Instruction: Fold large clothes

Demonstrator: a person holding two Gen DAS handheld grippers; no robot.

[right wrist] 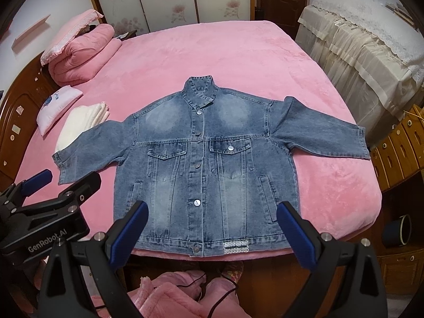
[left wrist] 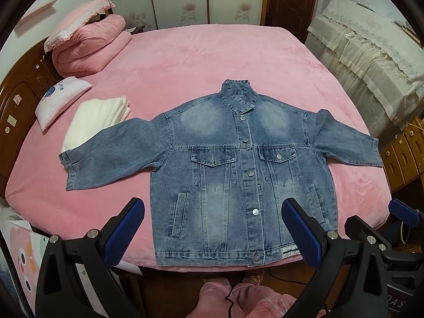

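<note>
— Spread flat on the pink bed [left wrist: 185, 61], front side up and buttoned: one denim jacket [left wrist: 228, 159]. Collar toward 12 o'clock, hem right at the bed's near edge at 6 o'clock.

— And sleeves [left wrist: 106, 156] out to both sides, toward 9 and 3 o'clock. Left one lying partly over a folded white towel [left wrist: 92, 119].

— Left gripper [left wrist: 212, 228] hanging above the hem, touching nothing. Fingers [left wrist: 124, 230] spread wide, blue pads facing inward, empty between.

— Same on the right gripper [right wrist: 212, 230]: fingers [right wrist: 296, 233] held wide apart over the lower part of the jacket [right wrist: 201, 159], gripping nothing. Left gripper [right wrist: 47, 182] visible at 9 o'clock in the right wrist view, also apart from the cloth.

— Seen from the left wrist, only a bit of the right gripper [left wrist: 402, 212] at 4 o'clock, off the bed's near corner.

— At 10 o'clock on the bed: a small white pillow [left wrist: 61, 100] with a blue print, just beside the towel. Farther back at 11 o'clock, a folded pink quilt [left wrist: 90, 47] with a pink pillow [left wrist: 76, 18] on top.

— Along 2 o'clock, something draped in a cream lace cover [left wrist: 371, 61], well apart from the jacket. Wooden drawers [left wrist: 405, 156] at 3 o'clock.

— Below the bed edge at 6 o'clock, pink fuzzy slippers [right wrist: 172, 294] and a thin black cable [right wrist: 201, 288].

— Small lace patch [right wrist: 235, 246] on the hem, just right of the bottom button [right wrist: 196, 249].
</note>
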